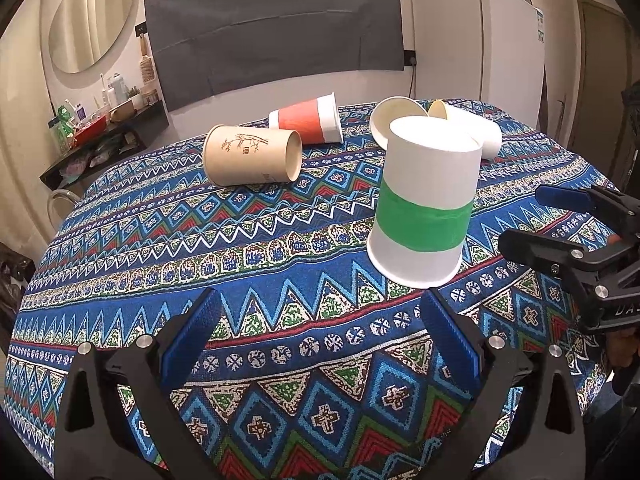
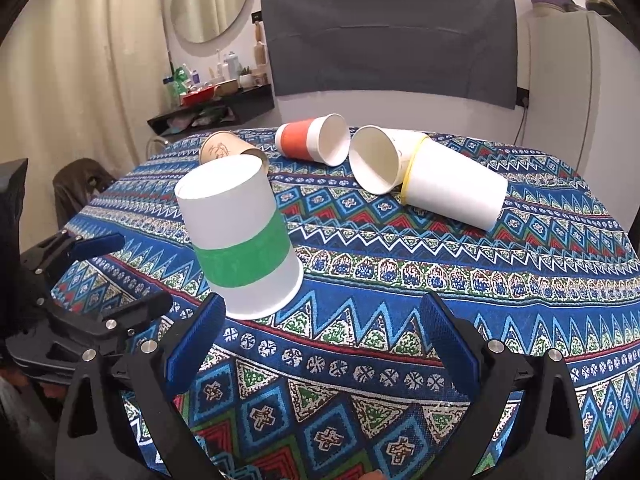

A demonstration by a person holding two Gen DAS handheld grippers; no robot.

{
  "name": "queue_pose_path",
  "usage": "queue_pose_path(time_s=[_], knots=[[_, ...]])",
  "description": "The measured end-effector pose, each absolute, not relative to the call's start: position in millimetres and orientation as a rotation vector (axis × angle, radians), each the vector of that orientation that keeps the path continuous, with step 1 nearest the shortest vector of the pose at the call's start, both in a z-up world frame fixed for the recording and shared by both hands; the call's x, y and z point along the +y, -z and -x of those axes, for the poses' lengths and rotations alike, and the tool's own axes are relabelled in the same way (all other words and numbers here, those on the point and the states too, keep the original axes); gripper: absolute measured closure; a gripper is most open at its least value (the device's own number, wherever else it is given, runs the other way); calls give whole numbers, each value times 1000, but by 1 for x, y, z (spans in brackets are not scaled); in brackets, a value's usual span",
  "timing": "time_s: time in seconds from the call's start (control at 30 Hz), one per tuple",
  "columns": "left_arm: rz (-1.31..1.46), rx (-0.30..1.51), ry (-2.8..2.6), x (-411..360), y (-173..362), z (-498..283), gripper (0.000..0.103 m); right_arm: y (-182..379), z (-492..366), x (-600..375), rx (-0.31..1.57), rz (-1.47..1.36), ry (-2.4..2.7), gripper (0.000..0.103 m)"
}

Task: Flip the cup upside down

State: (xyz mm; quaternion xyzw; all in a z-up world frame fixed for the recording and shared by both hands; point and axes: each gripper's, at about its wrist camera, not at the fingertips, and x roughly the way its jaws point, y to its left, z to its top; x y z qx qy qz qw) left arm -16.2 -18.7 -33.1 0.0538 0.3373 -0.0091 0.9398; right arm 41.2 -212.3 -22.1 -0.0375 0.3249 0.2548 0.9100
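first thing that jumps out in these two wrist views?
The green-banded cup standing upside down, rim on the patterned tablecloth, nearest both cameras. Behind it four cups lie on their sides: a tan bamboo-print cup, a red-banded cup and two white cups touching. The left tool and right tool are open, holding nothing.

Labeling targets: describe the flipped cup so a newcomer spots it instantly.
On the blue patterned tablecloth, look at the near edge, in front of the cups lying on their sides. The green-banded white cup stands there mouth down. It is the only cup standing, and the only one with a green band.
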Motion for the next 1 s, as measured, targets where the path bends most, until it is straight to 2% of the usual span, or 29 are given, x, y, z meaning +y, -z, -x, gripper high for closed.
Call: queue_pose_path(time_s=[1.0], knots=[[-139, 683, 7, -23, 33, 17, 6, 26, -44, -207, 697, 94, -523, 9]])
